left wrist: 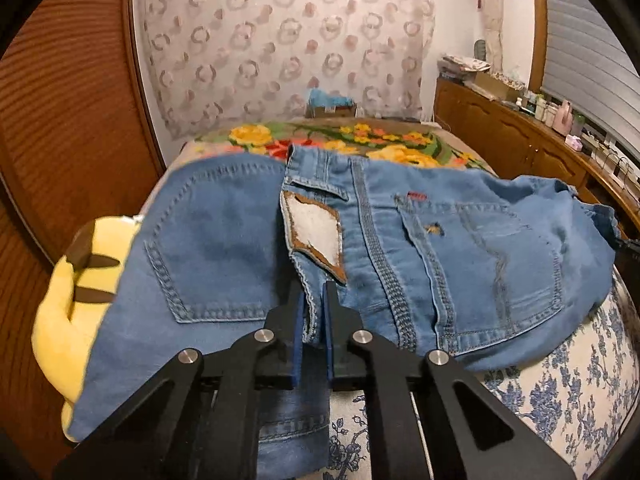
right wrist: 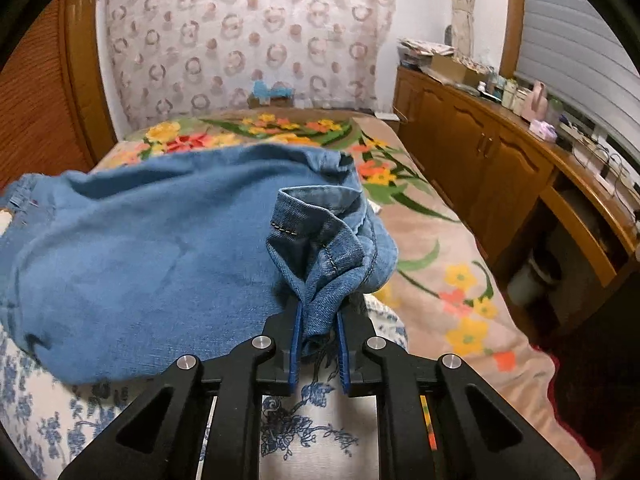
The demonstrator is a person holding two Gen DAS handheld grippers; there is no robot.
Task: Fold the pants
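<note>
The blue jeans (left wrist: 248, 240) lie seat-up across a bed with a blue-flowered sheet (left wrist: 560, 400). The left gripper (left wrist: 314, 300) pinches the waistband edge, its jaws pressed onto denim. At twelve o'clock from it sits a worn waist patch (left wrist: 314, 232), its writing unreadable; at one o'clock, a small red tab (left wrist: 416, 195), also illegible. Only the right view shows the right gripper (right wrist: 319, 316) clamping a bunched denim fold.

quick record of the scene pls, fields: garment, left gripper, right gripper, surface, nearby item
garment: blue jeans, back pockets up, spread across the bed
left gripper: left gripper shut on the waistband edge by the leather patch
right gripper: right gripper shut on a bunched denim fold
surface: blue-flowered white bedcover, floral blanket beyond
nearby item: yellow plush toy, partly under the jeans
</note>
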